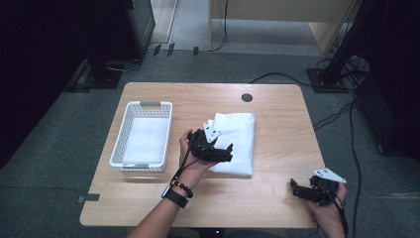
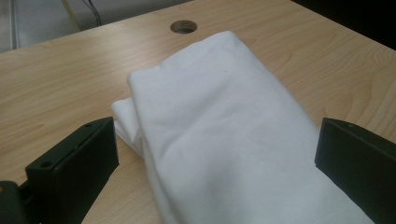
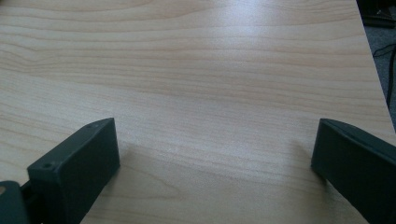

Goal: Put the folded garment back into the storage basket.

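Observation:
A folded white cloth (image 1: pixel 236 139) lies on the wooden table (image 1: pixel 277 124), right of centre. My left gripper (image 1: pixel 224 152) hovers over the cloth's near left part, jaws open. In the left gripper view the cloth (image 2: pixel 224 135) lies between and beyond the two wide-apart jaws of the left gripper (image 2: pixel 217 163), with a second folded layer peeking out at its left edge. My right gripper (image 1: pixel 295 188) rests near the table's front right corner, open, and the right gripper (image 3: pixel 215 163) has bare wood between its jaws.
A white plastic basket (image 1: pixel 142 135) with a white lining stands on the left part of the table. A round cable hole (image 1: pixel 246 97) sits at the table's far edge. Cables (image 1: pixel 341 114) run over the grey floor on the right.

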A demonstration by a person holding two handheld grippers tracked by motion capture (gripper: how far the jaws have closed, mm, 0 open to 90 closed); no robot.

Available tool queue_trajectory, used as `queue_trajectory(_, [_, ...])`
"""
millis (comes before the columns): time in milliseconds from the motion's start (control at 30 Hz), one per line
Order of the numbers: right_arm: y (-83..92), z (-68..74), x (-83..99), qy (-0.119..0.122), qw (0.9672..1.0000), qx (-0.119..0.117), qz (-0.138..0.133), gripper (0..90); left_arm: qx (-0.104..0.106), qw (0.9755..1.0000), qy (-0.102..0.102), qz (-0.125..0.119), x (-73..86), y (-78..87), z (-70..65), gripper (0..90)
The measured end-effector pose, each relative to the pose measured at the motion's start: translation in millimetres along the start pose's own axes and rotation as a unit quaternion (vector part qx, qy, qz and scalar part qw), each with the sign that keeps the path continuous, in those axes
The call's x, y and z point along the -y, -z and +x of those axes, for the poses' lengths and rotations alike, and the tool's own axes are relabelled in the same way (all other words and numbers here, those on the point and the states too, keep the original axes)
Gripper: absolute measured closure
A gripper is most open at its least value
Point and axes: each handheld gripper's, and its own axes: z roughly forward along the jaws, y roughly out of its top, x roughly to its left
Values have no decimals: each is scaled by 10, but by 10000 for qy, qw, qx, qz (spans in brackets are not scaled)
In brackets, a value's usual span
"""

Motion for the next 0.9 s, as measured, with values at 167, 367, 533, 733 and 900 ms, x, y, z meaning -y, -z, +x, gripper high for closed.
queue_trajectory(167, [0, 1, -1, 1, 10000, -6, 3, 0, -13, 9999, 75, 94, 23, -114, -29, 0])
queue_trajectory(367, [-1, 2, -2, 8, 10000, -17, 6, 0, -68, 9996, 182, 186, 50, -224, -6, 0])
queue_trajectory(533, [-2, 2, -2, 15, 10000, -18, 3, 0, -250, 9987, 311, 326, 87, -352, 46, 0])
queue_trajectory(733, [-2, 3, -3, 13, 10000, -19, 5, 0, -260, 9978, 272, 537, 139, -464, 49, 0])
queue_trajectory(900, [-4, 3, -4, 19, 10000, -23, 7, 0, -220, 9973, 293, 632, 160, -510, 26, 0])
